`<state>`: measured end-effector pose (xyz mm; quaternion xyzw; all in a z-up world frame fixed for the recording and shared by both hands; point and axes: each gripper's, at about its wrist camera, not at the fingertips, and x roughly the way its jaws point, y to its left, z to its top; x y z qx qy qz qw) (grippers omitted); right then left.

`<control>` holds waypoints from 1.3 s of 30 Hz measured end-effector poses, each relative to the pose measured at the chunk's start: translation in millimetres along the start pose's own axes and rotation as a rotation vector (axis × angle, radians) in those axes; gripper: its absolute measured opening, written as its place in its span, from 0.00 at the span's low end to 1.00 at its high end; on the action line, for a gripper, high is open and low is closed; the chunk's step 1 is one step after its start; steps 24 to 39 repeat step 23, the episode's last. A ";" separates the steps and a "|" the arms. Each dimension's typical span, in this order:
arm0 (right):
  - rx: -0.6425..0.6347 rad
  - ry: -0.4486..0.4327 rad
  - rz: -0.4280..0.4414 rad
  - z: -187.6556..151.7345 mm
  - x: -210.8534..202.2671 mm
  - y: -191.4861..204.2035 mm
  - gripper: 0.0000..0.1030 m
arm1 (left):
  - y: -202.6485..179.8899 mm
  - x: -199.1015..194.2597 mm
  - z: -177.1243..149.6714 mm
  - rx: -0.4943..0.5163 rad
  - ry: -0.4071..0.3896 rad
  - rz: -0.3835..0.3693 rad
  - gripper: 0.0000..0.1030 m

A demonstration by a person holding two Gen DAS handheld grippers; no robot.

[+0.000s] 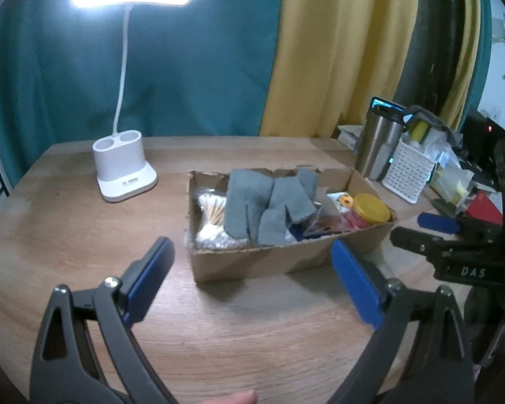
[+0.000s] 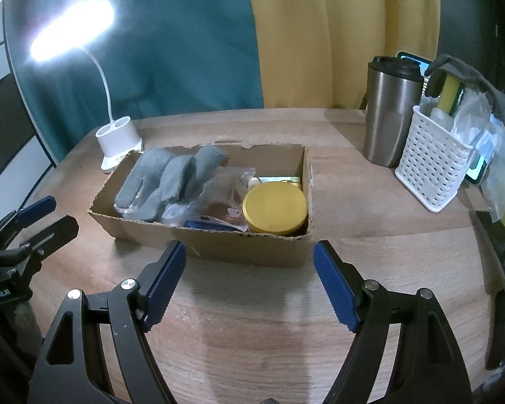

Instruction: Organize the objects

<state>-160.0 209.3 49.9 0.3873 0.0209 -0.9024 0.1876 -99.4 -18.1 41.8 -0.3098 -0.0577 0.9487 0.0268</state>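
Both grippers, left gripper [image 1: 252, 279] and right gripper [image 2: 249, 282], spread their fingers wide and empty; at frame centre, the light cardboard box [image 2: 252, 252] seems flimsy, best gripped by its wall.

A light wooden counter [image 2: 252, 320] carries an open cardboard box [image 2: 219, 249] near its middle. A white desk lamp [image 2: 118, 144] stands on the counter just beyond the box's far left corner. To the right stand a steel tumbler [image 2: 390, 114] and, beside it, a white perforated basket [image 2: 431, 165].

On the table [image 2: 252, 320], the box [image 2: 252, 252] holds gloves [image 2: 165, 178] left, jar [image 2: 274, 208] right; lamp [image 2: 118, 141] behind-left
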 end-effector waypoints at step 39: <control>-0.006 -0.007 -0.008 -0.5 1.6 0.9 0.78 | 0.7 5.4 4.3 -0.006 0.029 -0.033 0.93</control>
